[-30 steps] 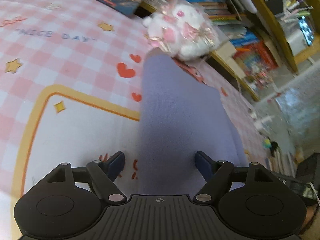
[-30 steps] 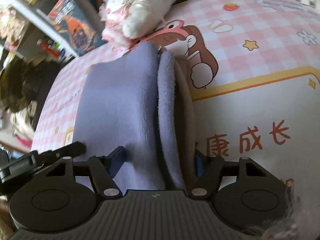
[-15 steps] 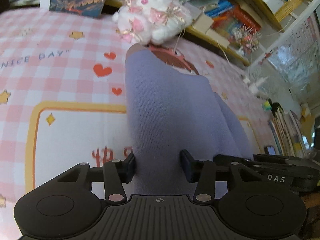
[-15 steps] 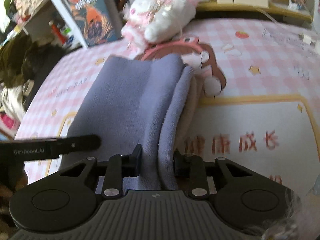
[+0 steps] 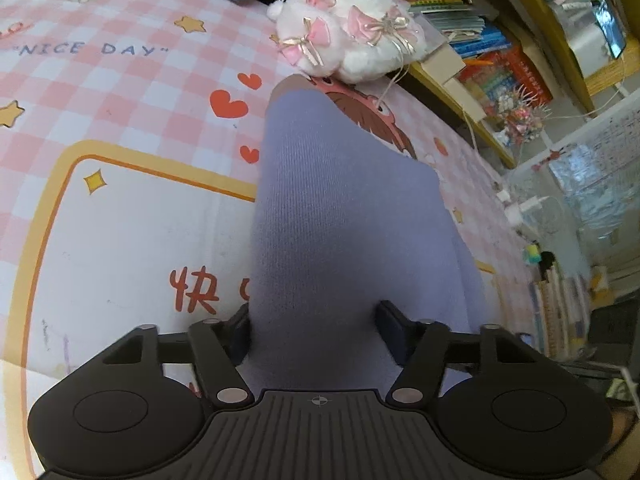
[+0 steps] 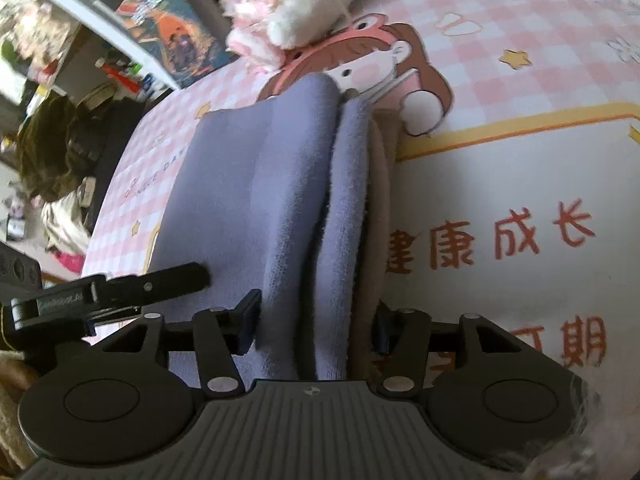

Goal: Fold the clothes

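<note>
the lilac garment (image 5: 344, 216) lies folded in a long narrow strip on the pink checked surface (image 5: 120, 92), its far end just short of a white plush toy (image 5: 348, 36). the knit is fine-ribbed and smooth on top; from the right wrist view its edge shows stacked lilac layers with a beige layer (image 6: 376, 216) under them. the left tongs (image 5: 316, 328) stand spread wide, fabric passing between them unclamped. the right tongs (image 6: 316, 316) straddle the layered edge, parted, not pinching.
</note>
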